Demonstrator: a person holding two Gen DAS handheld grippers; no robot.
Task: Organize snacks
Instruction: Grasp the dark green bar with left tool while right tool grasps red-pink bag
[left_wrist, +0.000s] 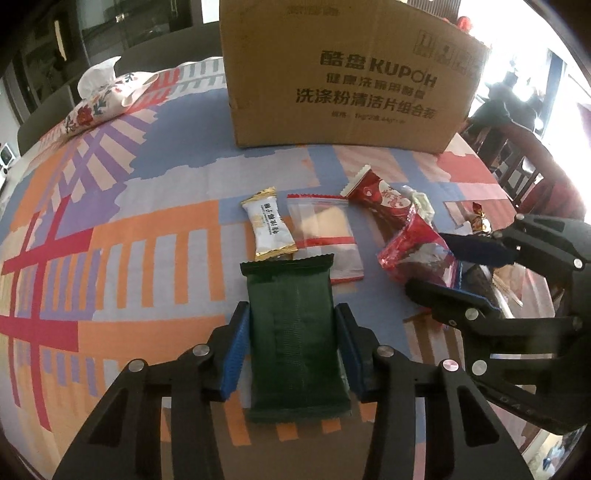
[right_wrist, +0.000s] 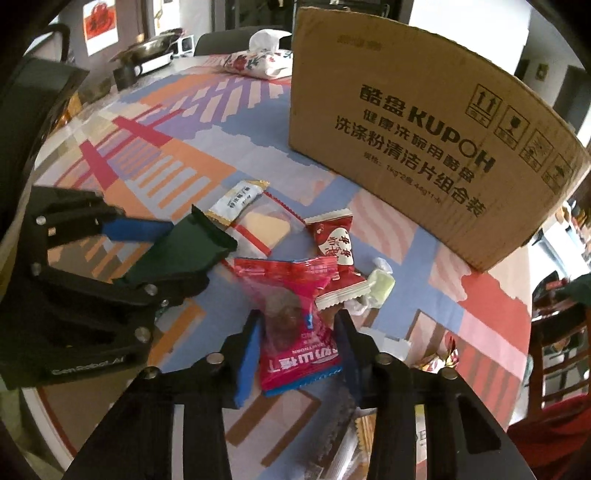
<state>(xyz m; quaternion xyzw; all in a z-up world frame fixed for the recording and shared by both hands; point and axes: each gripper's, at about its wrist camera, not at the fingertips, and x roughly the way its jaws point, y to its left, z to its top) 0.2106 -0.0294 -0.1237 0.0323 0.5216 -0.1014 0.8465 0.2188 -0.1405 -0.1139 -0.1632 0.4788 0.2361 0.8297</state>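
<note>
Two packets held: my left gripper (left_wrist: 291, 354) clamps the green packet (left_wrist: 291, 332); my right gripper (right_wrist: 299, 354) pinches the red packet (right_wrist: 295, 332); lift both level toward the cardboard box (left_wrist: 347, 74) ahead.

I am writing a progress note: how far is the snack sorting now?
Nothing visibly sorted; the cardboard box interior is hidden. In hand: left gripper holds the dark green packet, right gripper the red packet. Left on the table: white-gold candy, clear packet.

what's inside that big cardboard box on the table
Cannot tell: both views show only the printed front wall of the tall brown cardboard box from below its rim. The interior is hidden.
</note>
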